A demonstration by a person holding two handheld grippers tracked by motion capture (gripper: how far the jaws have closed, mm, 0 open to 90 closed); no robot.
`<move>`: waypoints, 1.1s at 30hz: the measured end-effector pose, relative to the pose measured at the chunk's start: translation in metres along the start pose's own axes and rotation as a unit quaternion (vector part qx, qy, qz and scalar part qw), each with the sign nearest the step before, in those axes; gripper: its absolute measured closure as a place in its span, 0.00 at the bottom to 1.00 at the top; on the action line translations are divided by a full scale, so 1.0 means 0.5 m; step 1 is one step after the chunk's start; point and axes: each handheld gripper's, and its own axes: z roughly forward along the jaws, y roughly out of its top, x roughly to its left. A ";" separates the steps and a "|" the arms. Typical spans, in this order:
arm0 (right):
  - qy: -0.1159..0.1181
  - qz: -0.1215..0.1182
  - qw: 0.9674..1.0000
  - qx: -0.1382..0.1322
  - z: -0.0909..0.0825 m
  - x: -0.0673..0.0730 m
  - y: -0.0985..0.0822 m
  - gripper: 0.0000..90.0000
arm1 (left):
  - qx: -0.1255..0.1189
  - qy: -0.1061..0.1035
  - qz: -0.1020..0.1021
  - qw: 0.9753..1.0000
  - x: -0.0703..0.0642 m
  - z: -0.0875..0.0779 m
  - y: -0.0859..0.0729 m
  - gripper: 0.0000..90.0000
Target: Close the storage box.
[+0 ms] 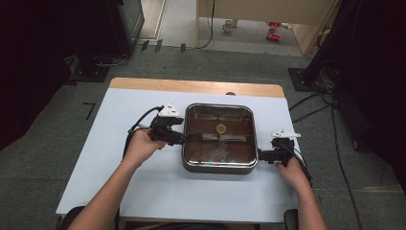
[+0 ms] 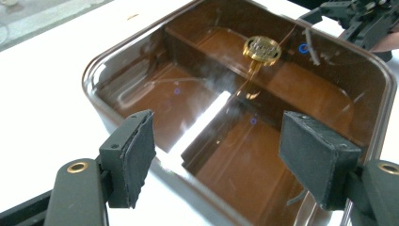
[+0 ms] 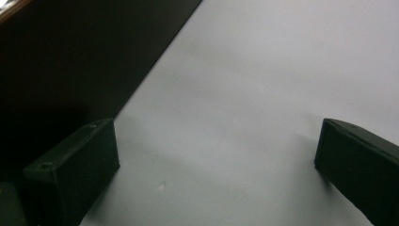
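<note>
Black foam pads: left gripper (image 1: 187, 137) has its jaws spread wide, one pad outside the near wall of the pan, one over the inside; nothing is pinched.
Right gripper (image 1: 261, 155): jaws also spread, low over the white table cover (image 1: 143, 187), just beside the pan's right wall, holding nothing.
Brown square pan (image 1: 219, 165): it sits in the middle of the table, with a divider across it and a small brass knob (image 2: 261, 49) at its centre.
Progress: both grippers are positioned at opposite sides; I judge the grasp and any lifting are not yet done.
</note>
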 end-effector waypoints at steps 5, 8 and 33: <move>0.000 0.000 1.000 0.000 0.000 0.000 0.000 0.00 | -0.004 0.023 -0.016 1.000 0.010 -0.021 -0.037 0.30; 0.000 0.000 1.000 0.000 0.000 0.000 0.000 0.00 | -0.005 0.040 -0.016 0.999 0.017 -0.032 -0.060 0.30; 0.000 0.001 1.000 0.001 0.000 0.000 0.000 0.00 | 0.042 0.089 -0.047 0.994 0.014 -0.017 -0.222 0.28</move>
